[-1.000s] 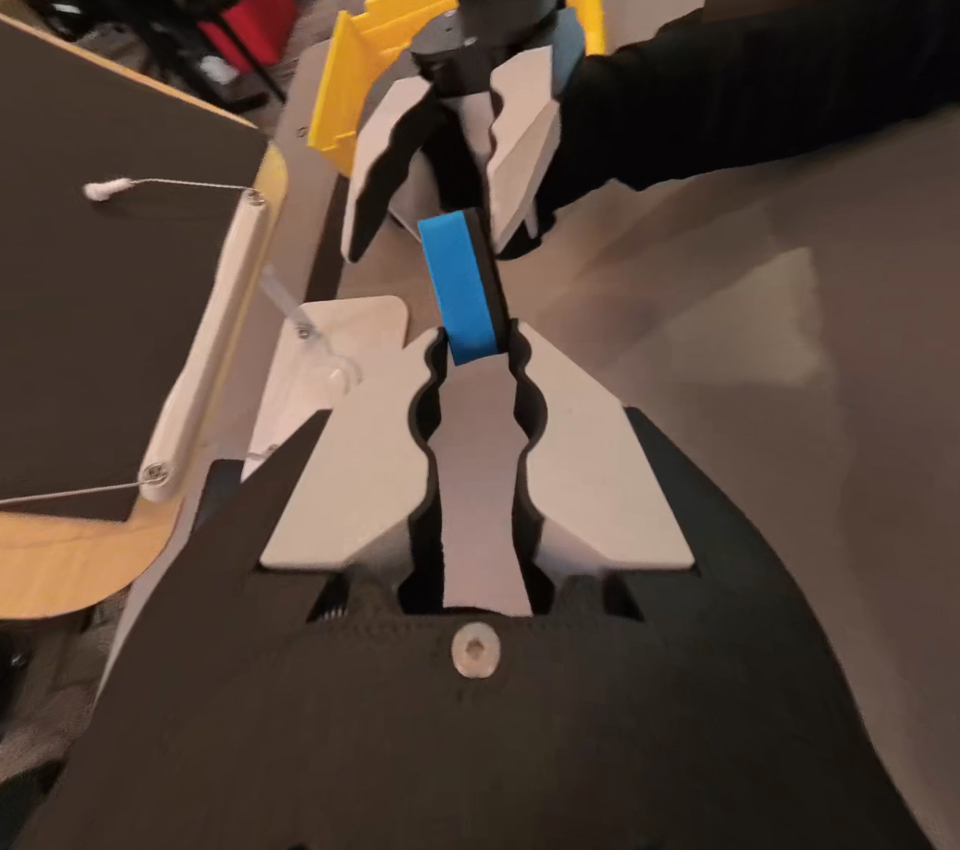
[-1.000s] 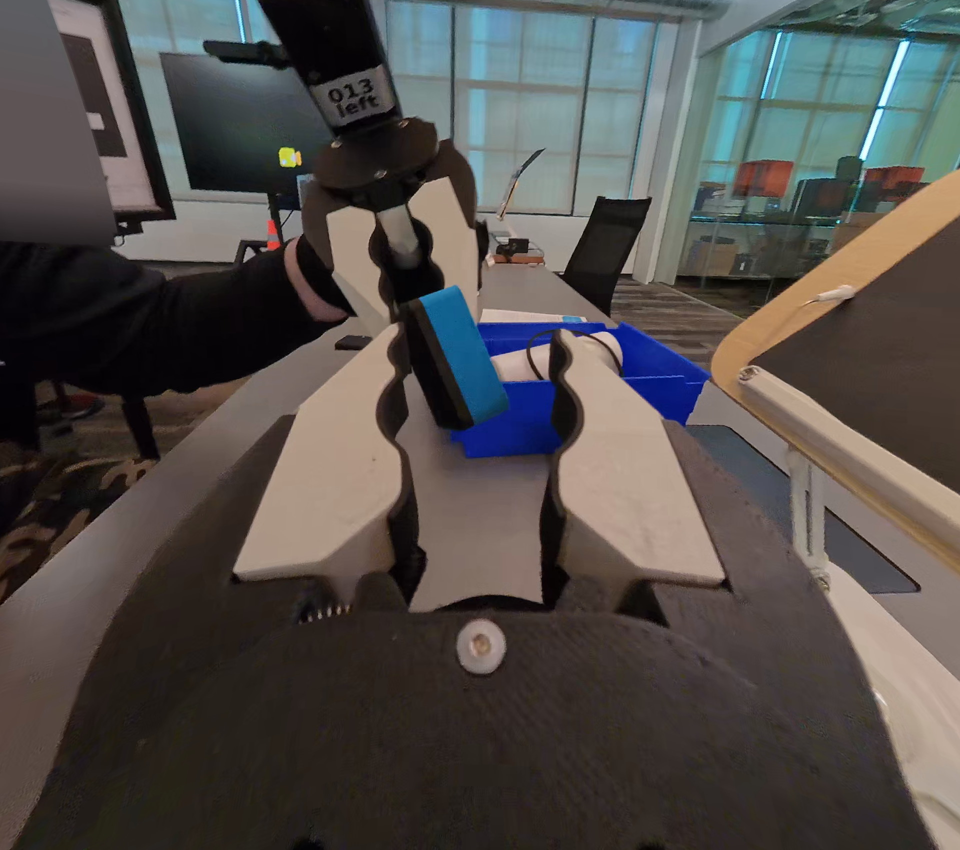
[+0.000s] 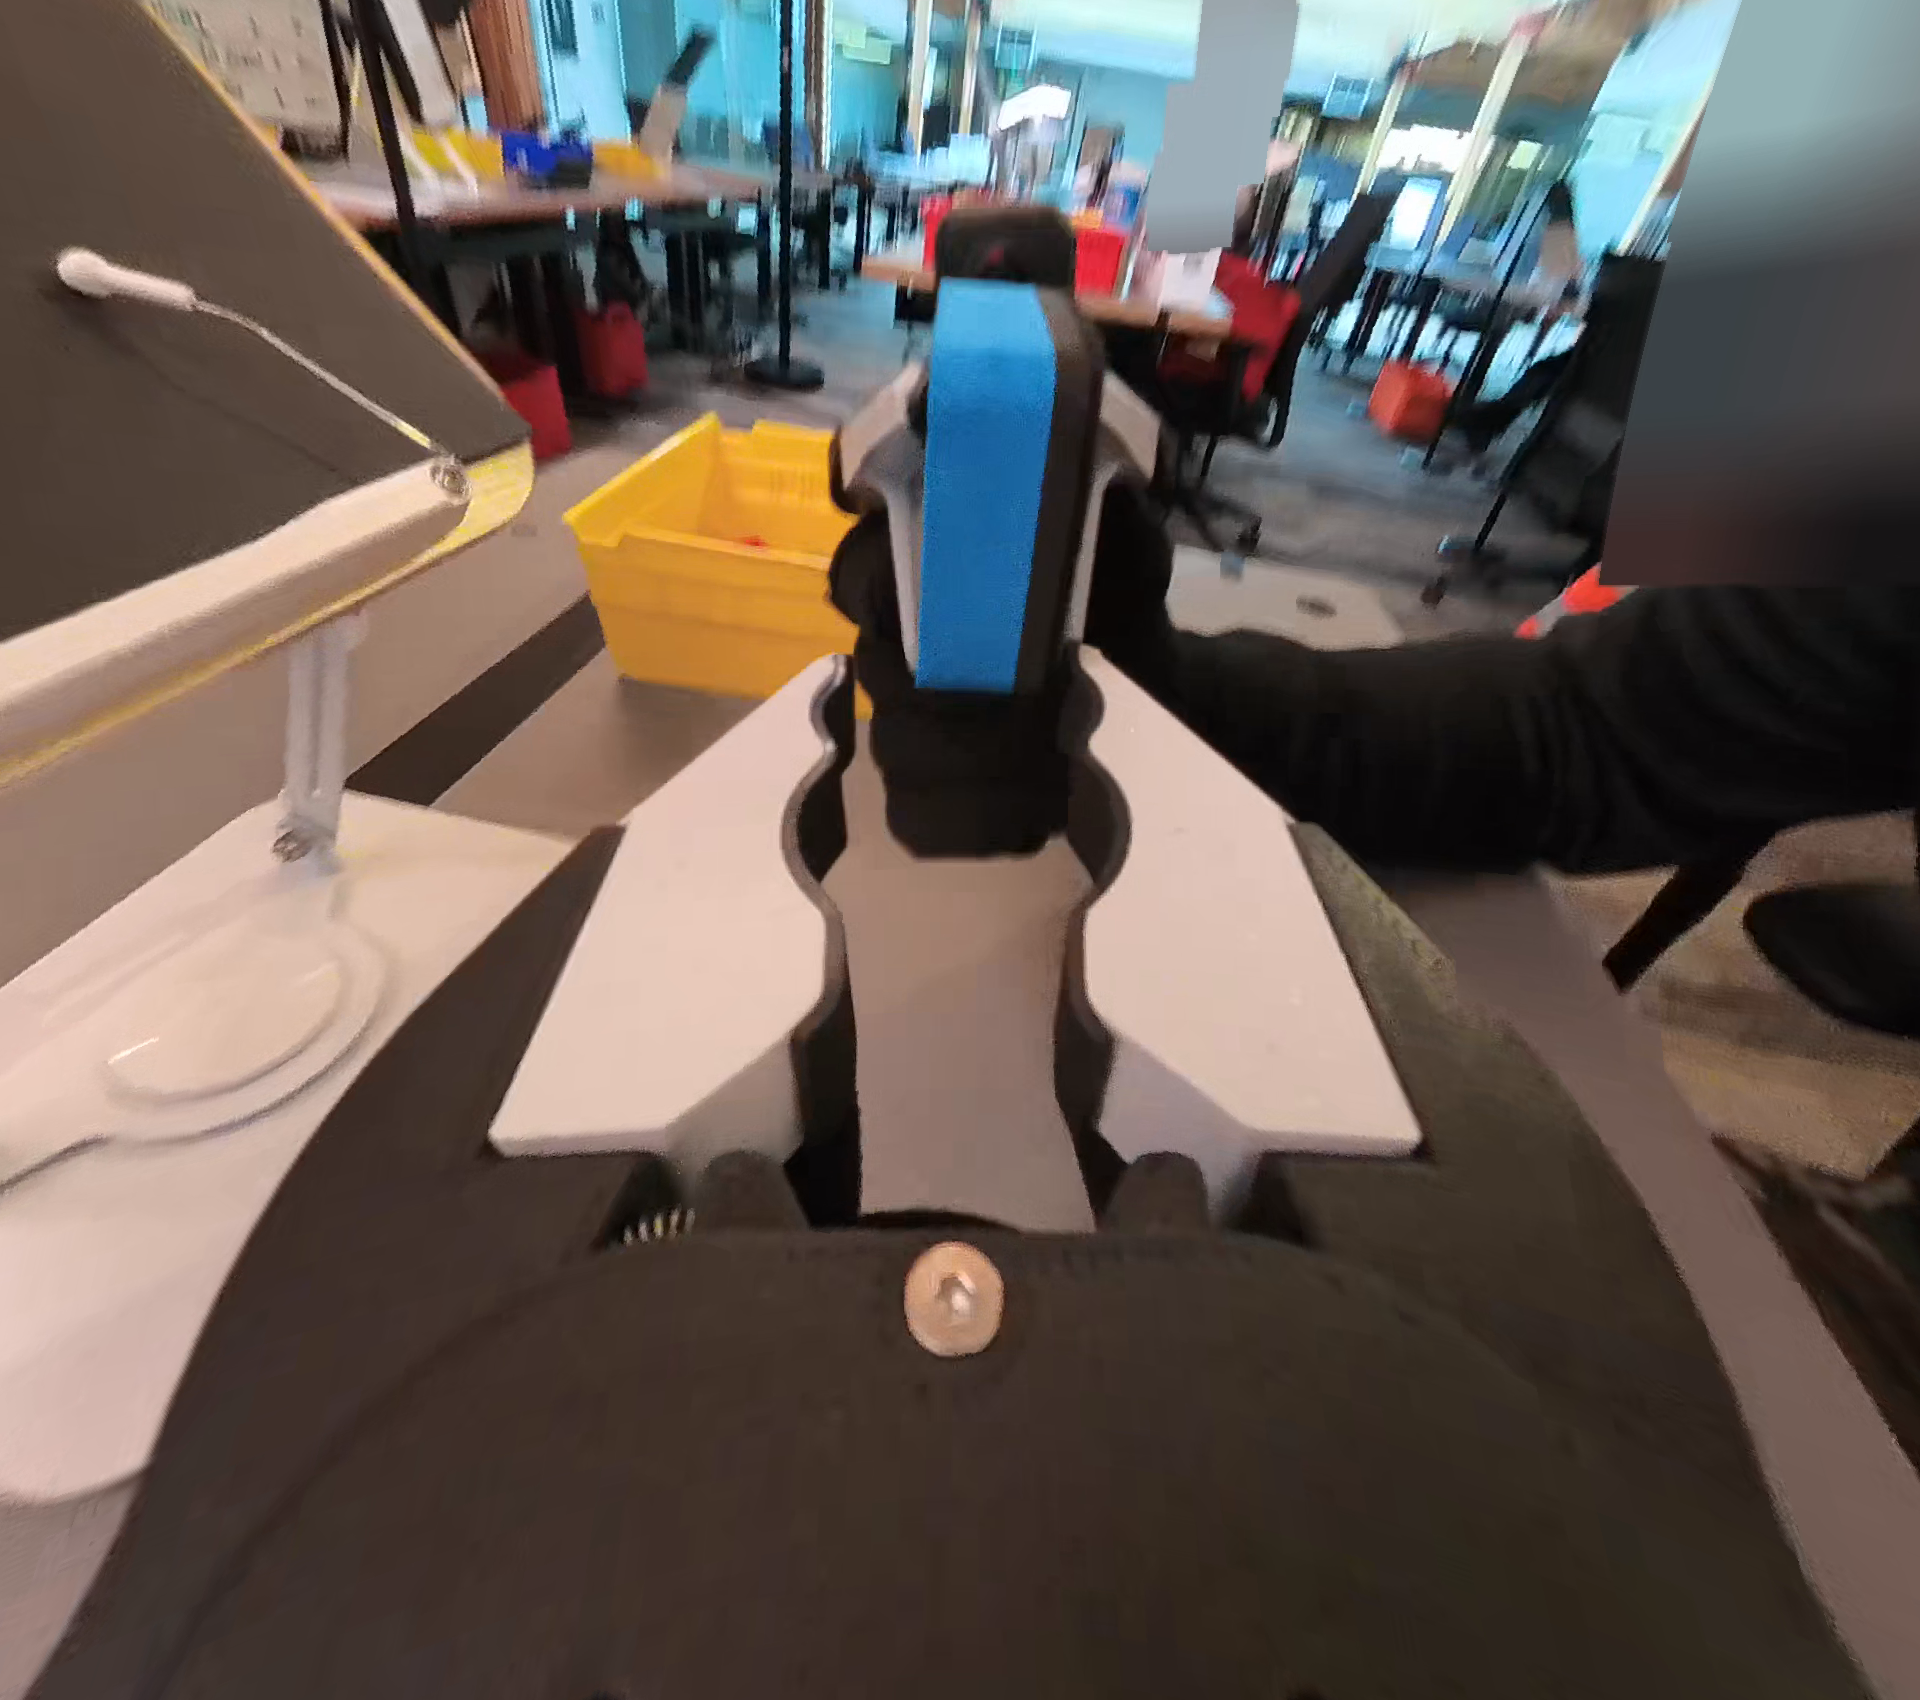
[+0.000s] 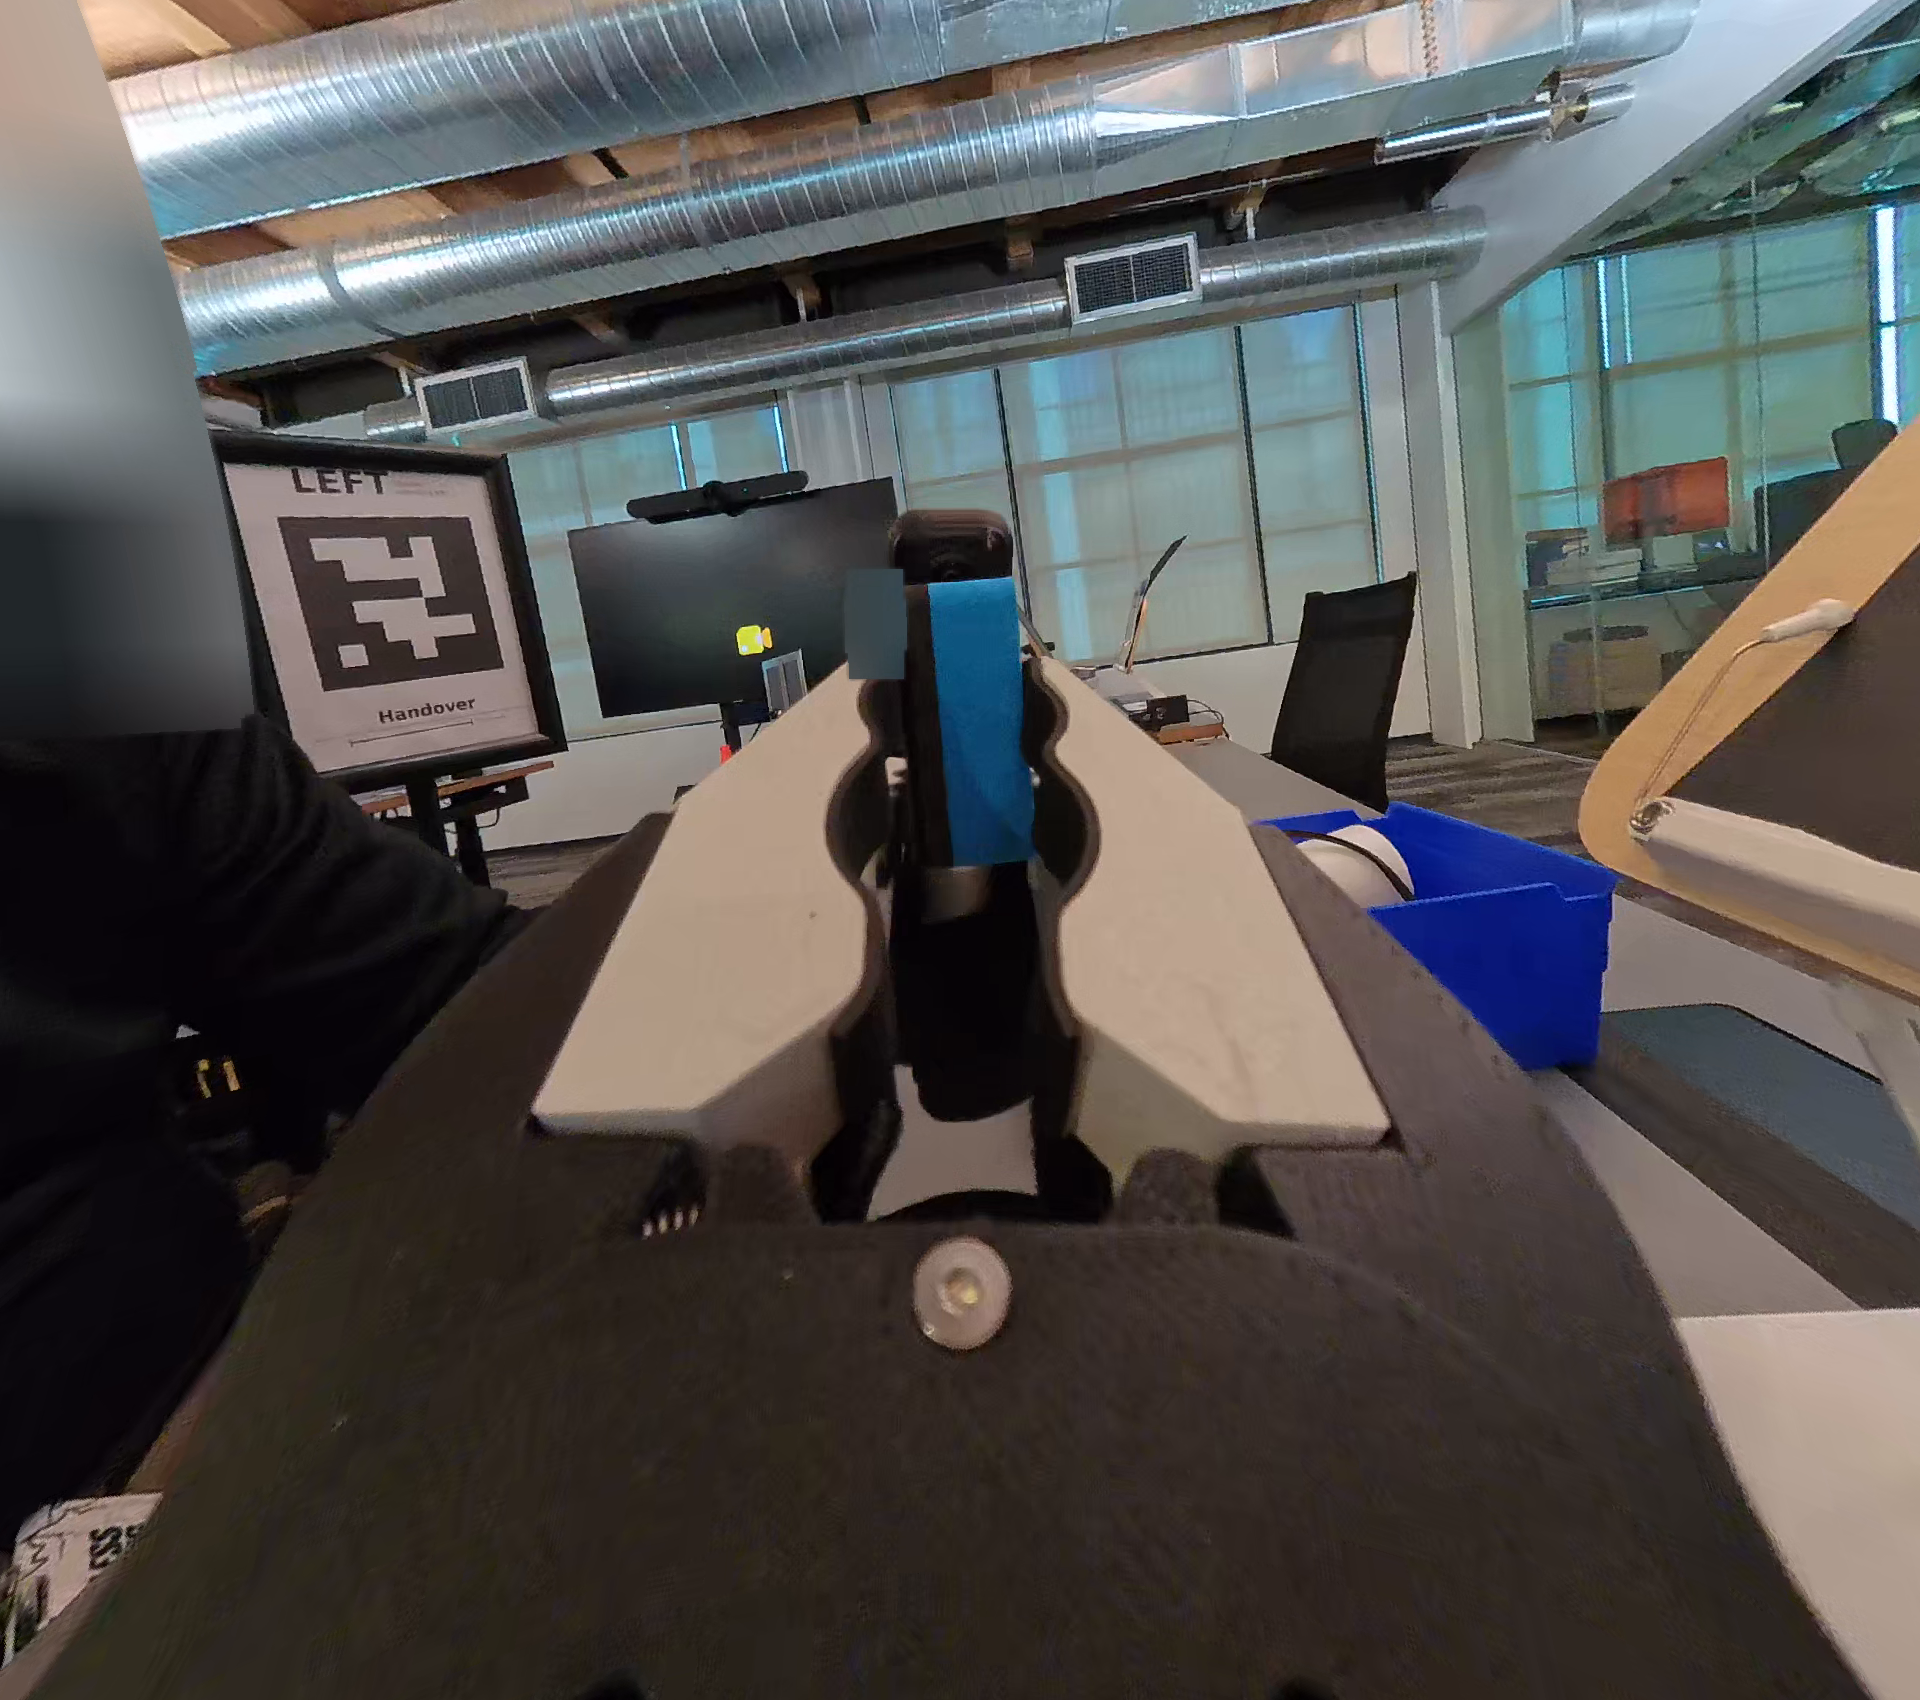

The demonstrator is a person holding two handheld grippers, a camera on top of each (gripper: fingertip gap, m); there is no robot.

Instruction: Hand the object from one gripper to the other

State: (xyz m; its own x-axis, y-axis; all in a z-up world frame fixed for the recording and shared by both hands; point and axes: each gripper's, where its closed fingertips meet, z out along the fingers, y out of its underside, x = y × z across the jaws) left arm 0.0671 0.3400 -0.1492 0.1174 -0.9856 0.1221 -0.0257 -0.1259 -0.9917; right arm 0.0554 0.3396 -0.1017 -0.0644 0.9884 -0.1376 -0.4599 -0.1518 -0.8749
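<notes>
A block with a blue foam face and a black back stands upright between the two grippers. My right gripper is shut on the block, with both fingers pressed against its sides. In the left wrist view the right gripper faces me end-on behind the block. My left gripper is open. Its fingertips flank the block's lower end, with a gap on the blue side. A black sleeve reaches in from the right.
A yellow bin stands on the grey table beyond the left gripper. A blue bin holding a white object sits to the right. A tilted dark board with a wooden edge on a white base stands alongside. A framed sign stands behind. Across from one pair of fingers to the other is roughly 4 cm.
The right gripper has closed on the block. The left gripper's fingers have spread apart off it. Both grippers have tilted up from the table towards level.
</notes>
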